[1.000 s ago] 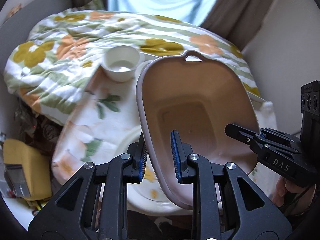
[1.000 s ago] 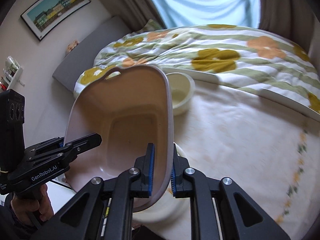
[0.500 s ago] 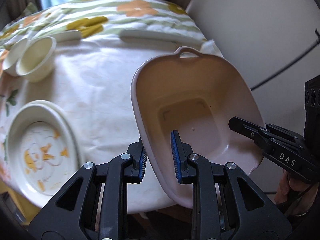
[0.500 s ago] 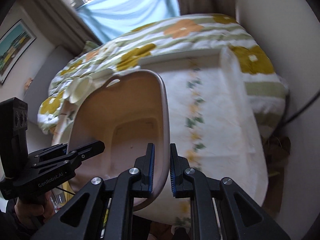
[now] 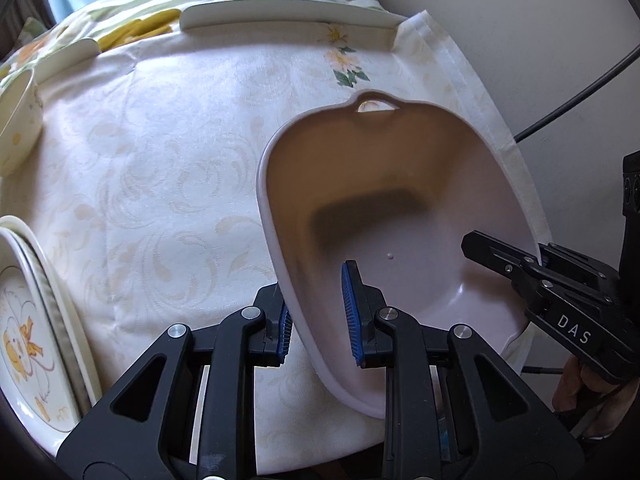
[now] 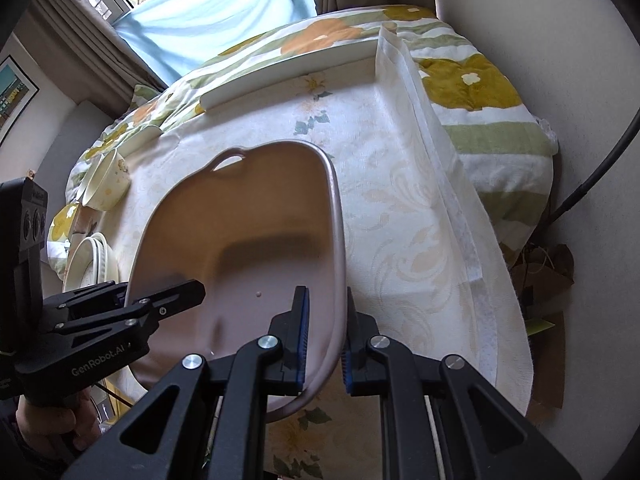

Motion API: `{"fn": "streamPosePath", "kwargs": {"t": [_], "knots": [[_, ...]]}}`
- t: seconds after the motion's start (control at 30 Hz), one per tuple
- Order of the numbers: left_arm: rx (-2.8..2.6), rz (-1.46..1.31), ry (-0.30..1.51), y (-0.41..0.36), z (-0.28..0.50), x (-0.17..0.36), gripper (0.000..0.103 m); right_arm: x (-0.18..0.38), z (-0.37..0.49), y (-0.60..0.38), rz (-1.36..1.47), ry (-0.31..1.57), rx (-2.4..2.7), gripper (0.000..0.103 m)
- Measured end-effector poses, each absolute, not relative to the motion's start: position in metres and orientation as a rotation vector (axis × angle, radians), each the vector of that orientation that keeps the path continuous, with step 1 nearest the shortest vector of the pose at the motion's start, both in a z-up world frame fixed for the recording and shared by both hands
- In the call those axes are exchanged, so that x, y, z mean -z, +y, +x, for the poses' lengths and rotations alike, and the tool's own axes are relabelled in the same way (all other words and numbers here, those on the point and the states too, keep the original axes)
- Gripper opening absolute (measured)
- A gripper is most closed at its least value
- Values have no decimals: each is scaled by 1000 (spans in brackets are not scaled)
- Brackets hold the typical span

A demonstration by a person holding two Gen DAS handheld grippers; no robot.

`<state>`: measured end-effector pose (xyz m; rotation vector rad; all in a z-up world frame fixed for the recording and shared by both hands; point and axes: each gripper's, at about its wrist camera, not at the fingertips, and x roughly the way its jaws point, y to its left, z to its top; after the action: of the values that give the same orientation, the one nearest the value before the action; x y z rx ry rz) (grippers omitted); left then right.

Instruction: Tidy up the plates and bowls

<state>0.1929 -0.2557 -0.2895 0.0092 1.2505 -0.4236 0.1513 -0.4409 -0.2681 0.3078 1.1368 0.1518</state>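
Note:
A pale pink plastic basin (image 5: 400, 208) with a handle hole hangs over the right part of the cloth-covered table. My left gripper (image 5: 318, 316) is shut on its left rim; my right gripper (image 6: 323, 336) is shut on its right rim (image 6: 338, 240). The basin is empty. A stack of patterned plates (image 5: 28, 340) lies at the table's left edge, also in the right wrist view (image 6: 94, 264). A cream bowl (image 5: 18, 120) stands at the far left, also in the right wrist view (image 6: 106, 184).
The table (image 5: 160, 160) has a cream floral cloth. A flowered quilt on a bed (image 6: 472, 80) lies behind it. A white wall (image 5: 520, 40) and a black cable (image 5: 580, 92) are close on the right. The table's white raised rim (image 5: 280, 12) runs along the back.
Both grippers have carried the basin rightward and lower, down toward the table's right side. The plates and the bowl have slid to the left of the view.

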Motion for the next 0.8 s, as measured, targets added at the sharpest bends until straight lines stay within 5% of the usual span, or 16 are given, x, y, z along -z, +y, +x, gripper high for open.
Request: {"fn": "streamPosePath", "kwargs": {"t": [0.43,0.53,0.6,0.67,0.8], "knots": [[392,107,1252,-262,196,294,21,276,149,-448,410,1136,-143,14],[407,100,1251,-262,196,294,23,278,149,-452,462,1134,-139,33],[411,105,1252,-265,198,295,33,280,148,-454,496,1131,-135,50],[413,107,1242,-266,197,294,66,280,148,-456,518,1127,-134,51],[422,98,1214,-265,194,288,73,275,146,-455,508,1117,-122,51]]}}
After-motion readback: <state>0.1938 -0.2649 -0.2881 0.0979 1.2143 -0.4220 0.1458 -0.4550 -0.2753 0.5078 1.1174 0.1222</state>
